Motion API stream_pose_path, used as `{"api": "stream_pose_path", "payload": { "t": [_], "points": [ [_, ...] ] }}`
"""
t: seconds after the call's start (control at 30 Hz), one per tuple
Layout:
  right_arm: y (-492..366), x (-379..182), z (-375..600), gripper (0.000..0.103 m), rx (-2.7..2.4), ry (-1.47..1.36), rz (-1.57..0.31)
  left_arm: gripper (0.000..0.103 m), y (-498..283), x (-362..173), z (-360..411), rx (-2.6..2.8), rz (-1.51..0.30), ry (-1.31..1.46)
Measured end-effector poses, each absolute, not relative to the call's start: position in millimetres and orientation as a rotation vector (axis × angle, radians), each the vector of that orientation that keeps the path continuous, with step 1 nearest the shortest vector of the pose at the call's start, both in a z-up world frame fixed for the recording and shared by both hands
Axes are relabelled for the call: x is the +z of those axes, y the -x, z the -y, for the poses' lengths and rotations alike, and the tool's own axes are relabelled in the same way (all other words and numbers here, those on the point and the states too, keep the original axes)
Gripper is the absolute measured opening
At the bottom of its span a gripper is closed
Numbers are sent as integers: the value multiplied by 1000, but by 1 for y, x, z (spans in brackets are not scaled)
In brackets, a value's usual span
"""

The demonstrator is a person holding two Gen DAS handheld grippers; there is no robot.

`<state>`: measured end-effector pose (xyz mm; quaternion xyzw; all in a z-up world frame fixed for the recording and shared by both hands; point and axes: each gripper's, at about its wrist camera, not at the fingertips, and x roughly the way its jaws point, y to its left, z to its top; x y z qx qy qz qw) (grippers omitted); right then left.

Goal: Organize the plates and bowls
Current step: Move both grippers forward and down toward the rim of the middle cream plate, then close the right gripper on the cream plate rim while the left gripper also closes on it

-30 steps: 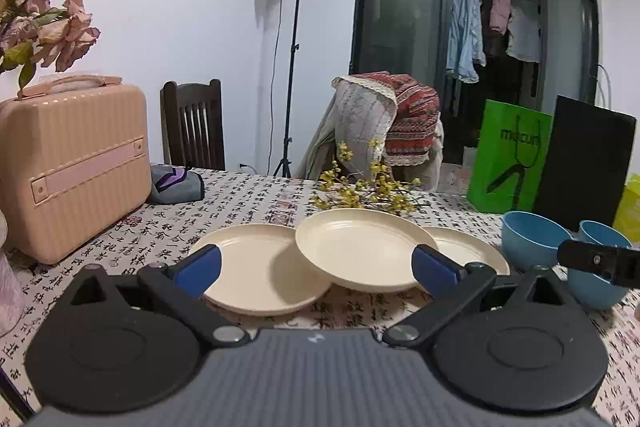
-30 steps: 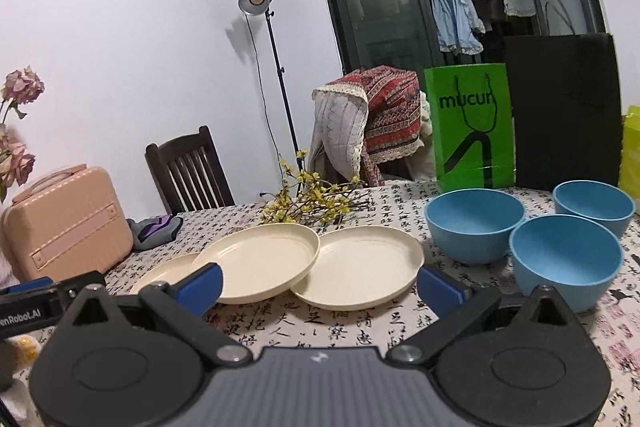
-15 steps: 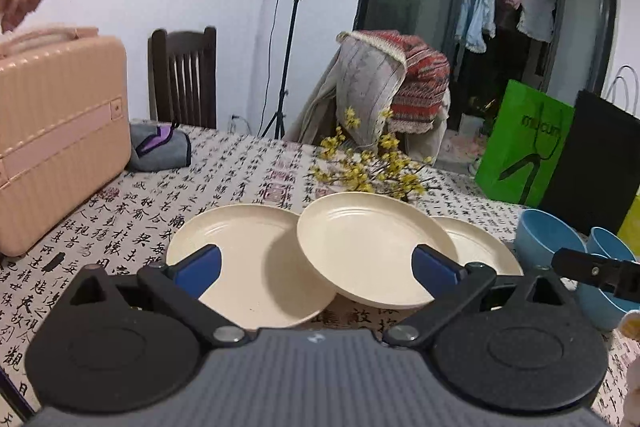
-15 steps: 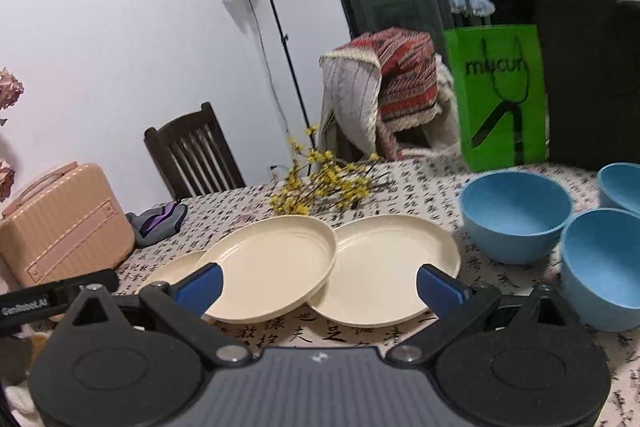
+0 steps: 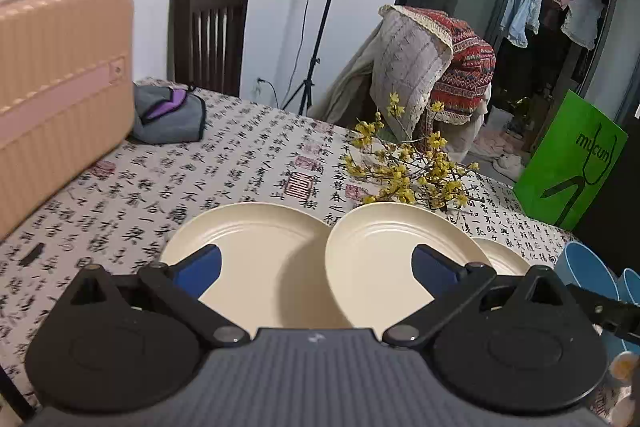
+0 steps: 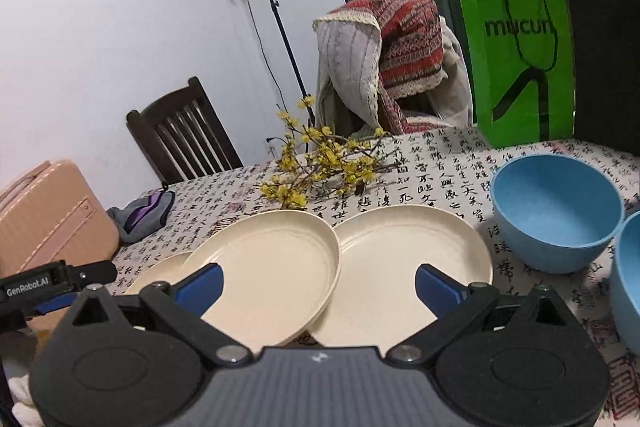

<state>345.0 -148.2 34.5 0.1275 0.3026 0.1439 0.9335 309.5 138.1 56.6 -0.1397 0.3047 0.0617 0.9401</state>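
Three cream plates lie overlapping on the patterned tablecloth: a left plate (image 5: 256, 259), a middle plate (image 5: 384, 267) tilted with its edges resting on its neighbours, and a right plate (image 5: 504, 259) mostly hidden. In the right wrist view the same row shows as left plate (image 6: 160, 273), middle plate (image 6: 276, 267) and right plate (image 6: 408, 259). Two blue bowls (image 6: 556, 211) (image 6: 628, 275) stand to the right of the plates. My left gripper (image 5: 316, 269) hovers open over the left and middle plates, holding nothing. My right gripper (image 6: 316, 285) hovers open over the middle and right plates, also holding nothing.
A pink case (image 5: 60, 87) and a grey pouch (image 5: 168, 115) sit at the left of the table. A yellow flower sprig (image 5: 408, 175) lies just behind the plates. A green bag (image 6: 516, 63) and a black panel (image 6: 600, 47) stand at the back right. Chairs stand beyond the table.
Both grippers have moved forward and tipped down toward the plates, which now fill more of each view. Both stay open. The plates and bowls have not moved.
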Motion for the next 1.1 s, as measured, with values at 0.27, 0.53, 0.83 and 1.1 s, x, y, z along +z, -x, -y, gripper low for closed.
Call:
{"api": "stream_pose_path", "payload": {
  "t": [0.27, 0.53, 0.83, 1.1],
  "points": [
    [-397, 12, 143, 93, 300, -347, -691, 103, -349, 39, -142, 157, -655, 332],
    [-428, -22, 144, 77, 309, -439, -720, 103, -370, 7, -156, 165, -672, 407],
    [-441, -46, 148, 58, 349, -476, -733, 83, -378, -13, -155, 135, -699, 438],
    [-440, -50, 143, 37, 393, -475, -723, 59, -380, -22, -155, 110, -712, 462]
  ]
}}
